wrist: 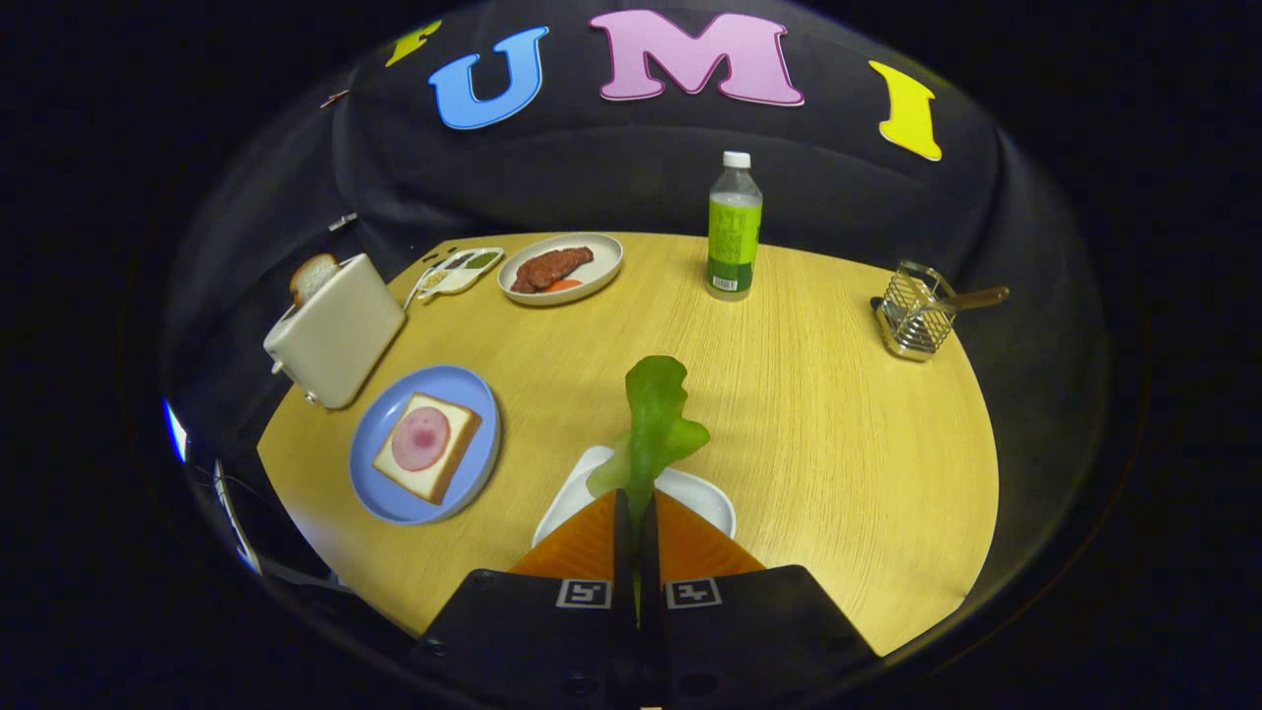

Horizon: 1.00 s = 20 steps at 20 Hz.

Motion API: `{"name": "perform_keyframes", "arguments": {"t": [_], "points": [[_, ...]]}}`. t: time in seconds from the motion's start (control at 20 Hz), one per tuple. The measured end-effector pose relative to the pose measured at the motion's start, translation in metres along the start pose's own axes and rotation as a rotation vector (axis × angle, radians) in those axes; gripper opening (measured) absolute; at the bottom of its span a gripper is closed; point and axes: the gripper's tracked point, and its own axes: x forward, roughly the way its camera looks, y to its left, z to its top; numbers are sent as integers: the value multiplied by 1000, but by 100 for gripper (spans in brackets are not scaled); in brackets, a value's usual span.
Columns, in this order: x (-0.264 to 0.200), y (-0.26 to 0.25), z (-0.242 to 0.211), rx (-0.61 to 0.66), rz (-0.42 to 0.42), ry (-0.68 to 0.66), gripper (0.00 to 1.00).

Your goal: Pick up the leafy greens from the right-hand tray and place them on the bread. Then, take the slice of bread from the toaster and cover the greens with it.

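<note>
- The tool [636, 513] has its fingers pressed nearly together, pinching the lower end of the greens [653, 419].
- The greens stand up from the fingertips, lifted above the white tray [710, 498], which lies on the desk [838, 414] just under and ahead of the fingers.
- Left of the tray sits a blue plate [380, 493] carrying a slice of bread [426, 446] with a round of ham [421, 439] on top.
- Beyond the plate, at the desk's left edge, stands the toaster [335, 330] with a second slice [313, 276] poking out of its slot.
- Far beyond the tray are a plate of meat [560, 268] and a small dish [458, 271] just left of it.
- A green bottle [735, 227] stands to the right of the meat.
- A wire basket [917, 314] sits well to the right of the bottle.
</note>
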Motion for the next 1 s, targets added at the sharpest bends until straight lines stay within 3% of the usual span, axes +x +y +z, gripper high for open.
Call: {"name": "perform_keyframes", "arguments": {"t": [0.25, 0.55, 1.0], "points": [[-17, 51, 47, 9, 92, -68, 5], [-17, 132, 73, -22, 249, -68, 5], [33, 219, 48, -69, 375, 41, 5]]}}
